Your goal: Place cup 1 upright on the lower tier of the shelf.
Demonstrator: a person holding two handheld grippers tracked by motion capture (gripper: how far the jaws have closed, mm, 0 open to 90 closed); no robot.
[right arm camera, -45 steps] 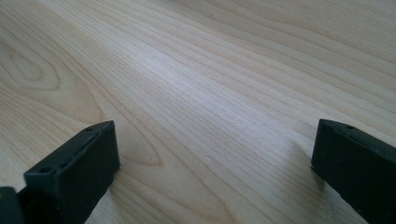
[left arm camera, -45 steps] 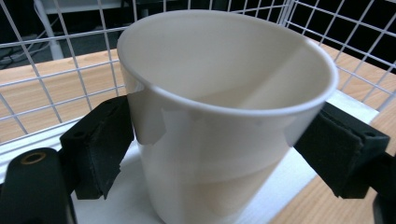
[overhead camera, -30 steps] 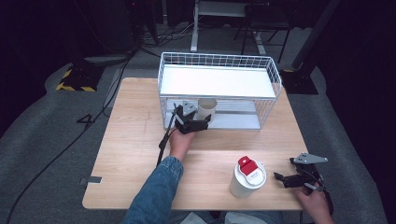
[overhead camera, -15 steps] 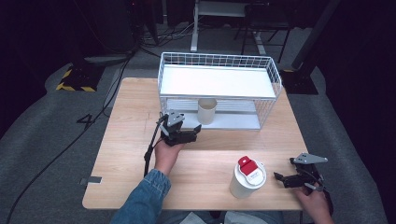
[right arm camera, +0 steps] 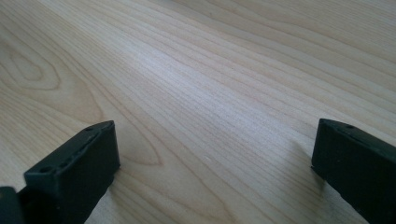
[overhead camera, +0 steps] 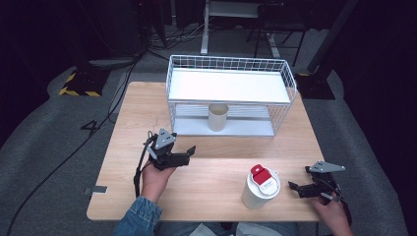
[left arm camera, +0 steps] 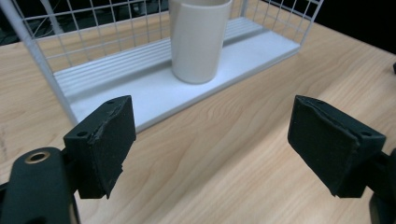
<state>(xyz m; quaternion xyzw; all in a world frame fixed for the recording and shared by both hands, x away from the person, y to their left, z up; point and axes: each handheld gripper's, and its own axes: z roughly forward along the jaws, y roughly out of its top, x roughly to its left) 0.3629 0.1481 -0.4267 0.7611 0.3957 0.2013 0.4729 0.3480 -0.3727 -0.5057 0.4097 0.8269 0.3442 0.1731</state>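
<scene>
High view, read from left to right: the left gripper (overhead camera: 189, 151) sits over the light wooden table (overhead camera: 123, 147) at about eight o'clock from the white wire two-tier rack (overhead camera: 231, 64). Half a second ago it was closer to the rack's front edge, and a second ago its tip was right at the cream cylindrical cup (overhead camera: 218, 117); it has drawn back toward the person, and the cup stands upright on the rack's lower shelf, alone. The left gripper view confirms this: both black jaws are spread wide with nothing between them, and the cup (left arm camera: 200, 39) rests on the white shelf at twelve o'clock, well apart from them. That reads as a finished placement, with the release already made.

Farther right, a white lidded tumbler with a red flip cap (overhead camera: 260, 187) stands near the table's front edge. At three o'clock from it, the right gripper (overhead camera: 294, 188) has not shifted over that second; its jaws are also wide apart and empty, low over bare wood (right arm camera: 210, 93). The tumbler looks like the likely next item.
</scene>
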